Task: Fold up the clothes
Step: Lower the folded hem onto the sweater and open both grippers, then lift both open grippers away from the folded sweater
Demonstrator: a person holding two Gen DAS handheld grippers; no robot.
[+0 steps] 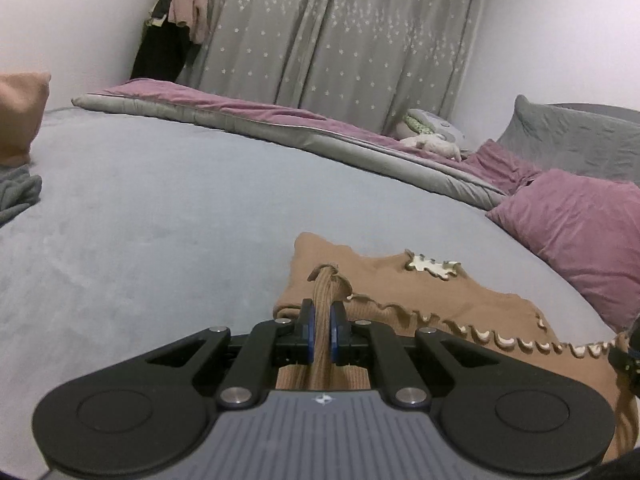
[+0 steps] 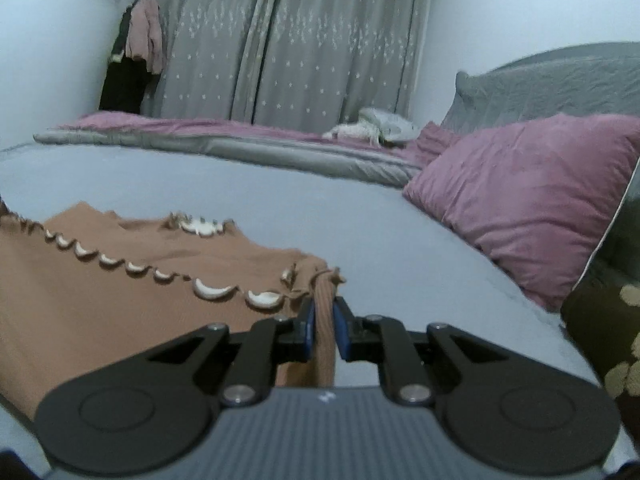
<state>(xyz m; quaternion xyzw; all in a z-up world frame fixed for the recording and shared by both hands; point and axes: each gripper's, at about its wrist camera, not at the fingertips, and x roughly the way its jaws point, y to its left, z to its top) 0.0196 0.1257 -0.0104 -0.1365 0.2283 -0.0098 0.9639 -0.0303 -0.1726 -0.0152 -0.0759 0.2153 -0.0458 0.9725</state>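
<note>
A brown ribbed knit garment (image 1: 400,292) with a white scalloped trim lies on the grey-blue bed sheet (image 1: 160,208). My left gripper (image 1: 322,312) is shut on a bunched fold of the garment's left edge, lifted a little off the sheet. In the right wrist view the same garment (image 2: 120,280) spreads to the left, and my right gripper (image 2: 323,312) is shut on a pinched fold at its right edge. A white leaf-shaped patch (image 1: 430,266) shows near the garment's far edge.
Mauve pillows (image 2: 528,200) and a grey pillow (image 2: 552,84) lie to the right. A folded grey and mauve duvet (image 1: 280,128) runs along the far side by star-patterned curtains (image 1: 340,32). A peach garment (image 1: 20,116) and grey cloth (image 1: 16,196) sit at far left.
</note>
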